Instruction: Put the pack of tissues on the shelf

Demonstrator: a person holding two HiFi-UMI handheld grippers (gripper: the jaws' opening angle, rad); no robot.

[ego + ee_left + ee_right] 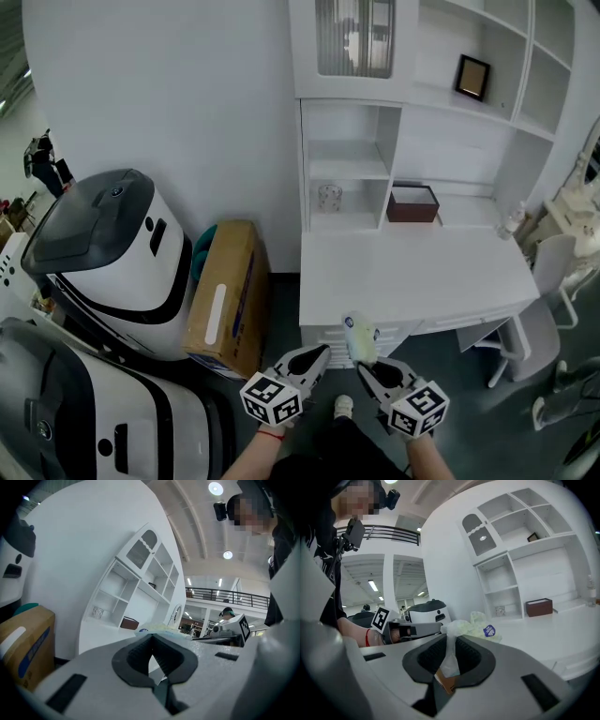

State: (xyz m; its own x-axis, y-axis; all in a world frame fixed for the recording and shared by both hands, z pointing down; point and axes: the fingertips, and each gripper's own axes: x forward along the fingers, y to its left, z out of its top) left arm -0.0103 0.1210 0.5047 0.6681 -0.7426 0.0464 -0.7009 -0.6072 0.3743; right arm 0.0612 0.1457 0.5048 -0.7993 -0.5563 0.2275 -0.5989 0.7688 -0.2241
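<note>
The pack of tissues (361,339) is in the air just short of the front edge of the bench (412,272), carried by your right claw (367,362). That claw is clamped on the thin end of the wrapper only, not across the body. You can see the film bunched between the dark pads in the right gripper view, while the soft bulk with its blue label stands out past the tips. Holding it by the end lets the free end lead, which should suit sliding it into an opening, though the pack will likely droop and swing.

Your left claw (321,356) sits just beside it, jaws together with nothing between them. It takes no share of the load and seems parked close only to keep out of the way.

Beyond the bare bench rises the white shelf (349,176). Its middle cubby looks empty, while the lower one holds a small glass item (329,197), and a brown box (413,202) stands to the right of it. The empty cubby looks like the easier target, since nothing there would need nudging aside.
</note>
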